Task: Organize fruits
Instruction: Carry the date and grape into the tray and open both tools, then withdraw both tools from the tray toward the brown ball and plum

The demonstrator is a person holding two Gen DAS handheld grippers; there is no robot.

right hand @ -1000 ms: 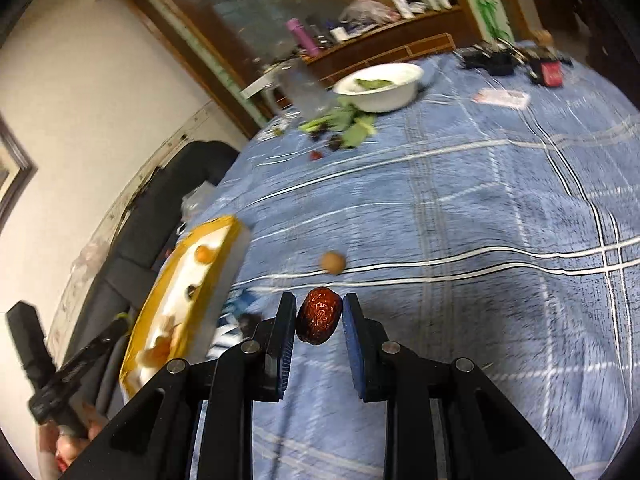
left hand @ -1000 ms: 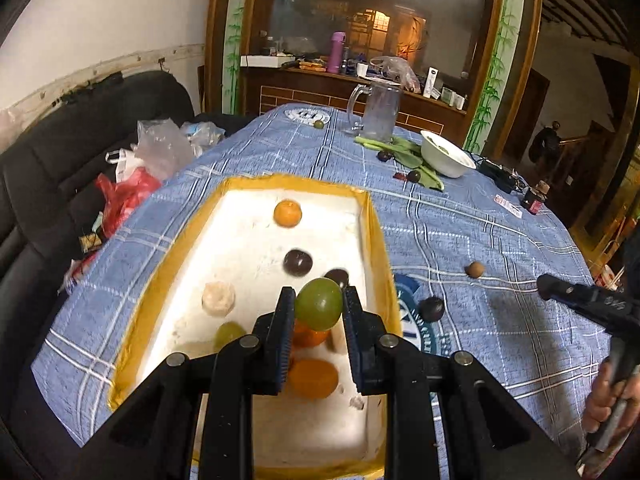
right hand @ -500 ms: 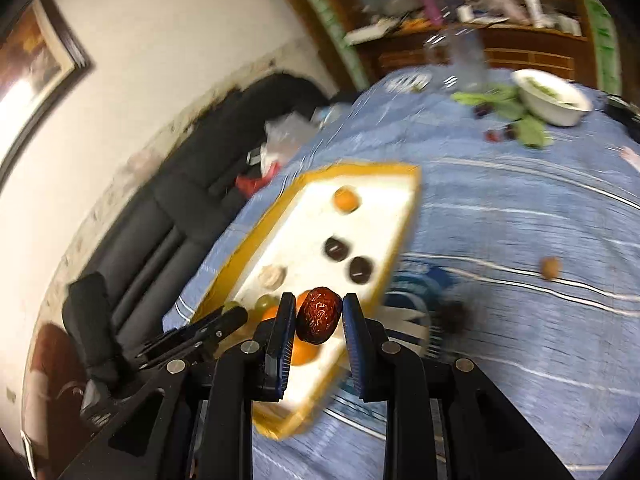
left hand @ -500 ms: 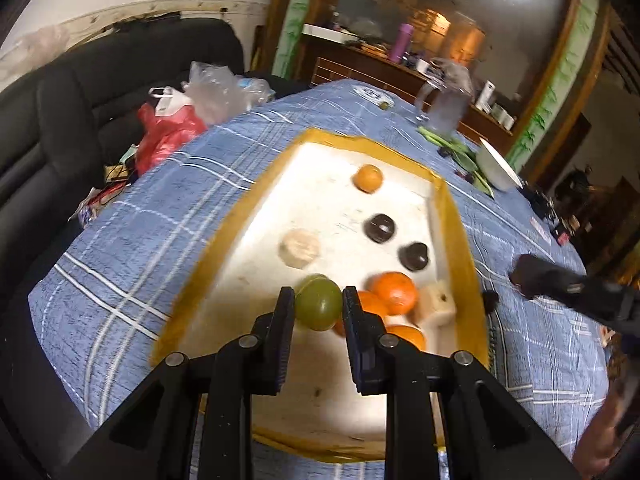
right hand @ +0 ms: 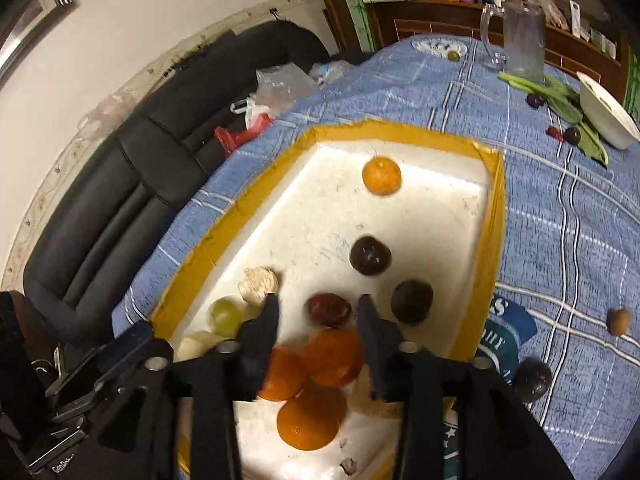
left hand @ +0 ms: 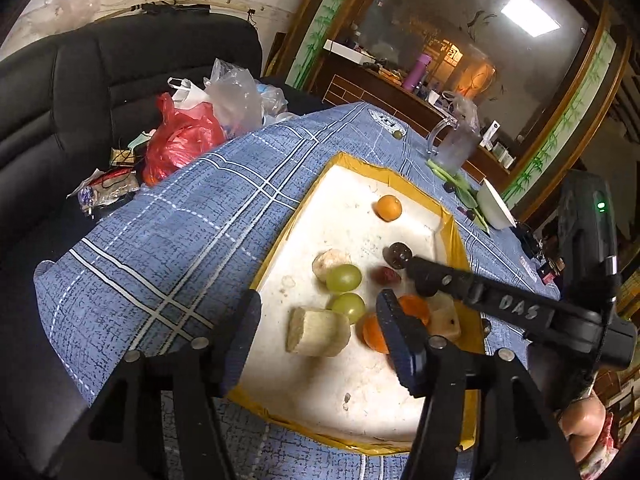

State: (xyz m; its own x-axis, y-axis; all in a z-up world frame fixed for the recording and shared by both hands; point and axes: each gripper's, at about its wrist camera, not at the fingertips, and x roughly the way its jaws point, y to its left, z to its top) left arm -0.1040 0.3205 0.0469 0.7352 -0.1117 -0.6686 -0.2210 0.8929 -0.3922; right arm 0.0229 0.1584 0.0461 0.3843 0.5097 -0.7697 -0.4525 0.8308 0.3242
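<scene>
A white foam tray (left hand: 352, 396) with a yellow rim (right hand: 400, 132) lies on the blue checked tablecloth. It holds oranges (right hand: 332, 356), two green grapes (left hand: 343, 277), dark plums (right hand: 370, 255), pale fruit chunks (left hand: 318, 332) and a red date (right hand: 329, 309). My left gripper (left hand: 316, 320) is open and empty above the tray's near end. My right gripper (right hand: 318, 316) is open over the tray, with the red date lying on the tray floor between its fingers. It also shows in the left wrist view (left hand: 416, 270).
On the cloth outside the tray lie a dark plum (right hand: 532, 376) and a brown nut (right hand: 618, 322). A glass pitcher (right hand: 522, 40), greens, small fruits and a white bowl (right hand: 606, 118) stand at the far end. Plastic bags (left hand: 188, 132) lie on the black sofa.
Both grippers opened over the tray. The left let go of the green grape, the right let go of the red date; both fruits now lie in the tray.
</scene>
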